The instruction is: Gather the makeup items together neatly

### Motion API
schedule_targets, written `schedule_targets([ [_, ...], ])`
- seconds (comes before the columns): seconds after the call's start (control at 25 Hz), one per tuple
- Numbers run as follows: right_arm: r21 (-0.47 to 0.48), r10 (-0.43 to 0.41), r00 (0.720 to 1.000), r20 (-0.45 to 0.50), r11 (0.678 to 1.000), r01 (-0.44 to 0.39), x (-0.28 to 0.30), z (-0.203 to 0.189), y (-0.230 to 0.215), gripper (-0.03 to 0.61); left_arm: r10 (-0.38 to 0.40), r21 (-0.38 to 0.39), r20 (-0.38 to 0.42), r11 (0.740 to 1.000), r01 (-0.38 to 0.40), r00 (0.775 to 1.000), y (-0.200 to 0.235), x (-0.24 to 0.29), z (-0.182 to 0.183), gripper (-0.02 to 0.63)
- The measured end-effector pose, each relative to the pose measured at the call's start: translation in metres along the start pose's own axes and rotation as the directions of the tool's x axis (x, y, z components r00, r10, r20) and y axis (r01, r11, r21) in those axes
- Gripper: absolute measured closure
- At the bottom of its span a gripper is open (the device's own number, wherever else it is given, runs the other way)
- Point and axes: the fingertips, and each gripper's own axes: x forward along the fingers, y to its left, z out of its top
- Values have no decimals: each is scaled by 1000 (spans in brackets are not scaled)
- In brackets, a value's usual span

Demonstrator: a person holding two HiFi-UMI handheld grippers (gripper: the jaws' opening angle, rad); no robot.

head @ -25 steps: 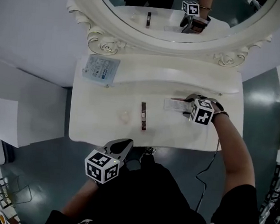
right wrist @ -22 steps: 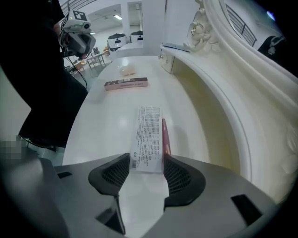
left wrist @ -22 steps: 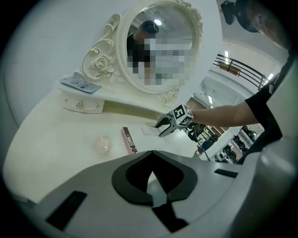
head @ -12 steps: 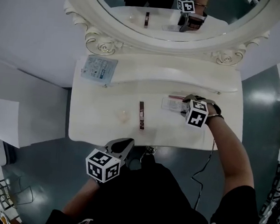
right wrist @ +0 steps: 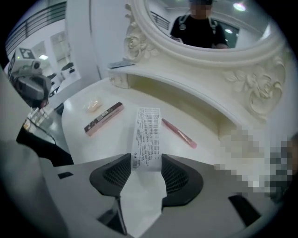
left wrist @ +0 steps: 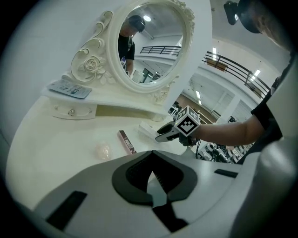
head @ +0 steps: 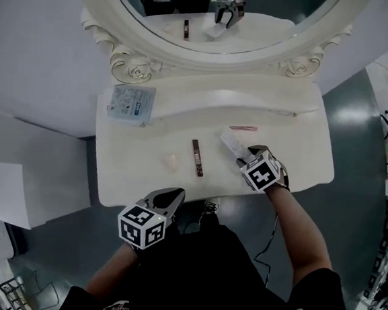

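My right gripper (head: 245, 153) (right wrist: 146, 160) is shut on one end of a long white box with small print (head: 231, 141) (right wrist: 145, 135), held slantwise just over the vanity top (head: 144, 180); its jaws have just been closing with the box between them. Behind the box lies a slim pink pencil (head: 243, 128) (right wrist: 179, 133). A brown-pink stick box (head: 197, 157) (right wrist: 103, 118) and a small pale pink lump (head: 172, 160) (left wrist: 103, 151) rest mid-table. My left gripper (head: 170, 195) (left wrist: 151, 152) is shut and empty, off the front edge.
A blue-and-white packet (head: 129, 103) (left wrist: 71, 87) lies on the raised shelf at the left. The ornate oval mirror (head: 212, 24) rises behind the shelf. The table's front edge runs just beyond my left gripper.
My right gripper has come forward and left a little and rolled, turning the white box from sideways to diagonal. The pink pencil now lies apart behind it. The left gripper has stayed put.
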Motion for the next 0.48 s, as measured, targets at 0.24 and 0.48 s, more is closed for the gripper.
schedule_targets([
  [0.24, 383, -93, 995, -37, 918, 100, 2, -18, 29, 357, -81, 55, -20, 995, 82, 997, 6, -11, 3, 604],
  [0.48, 539, -149, 987, -63, 827, 159, 5, -16, 52, 357, -139, 93, -35, 986, 142, 990, 15, -27, 6, 604],
])
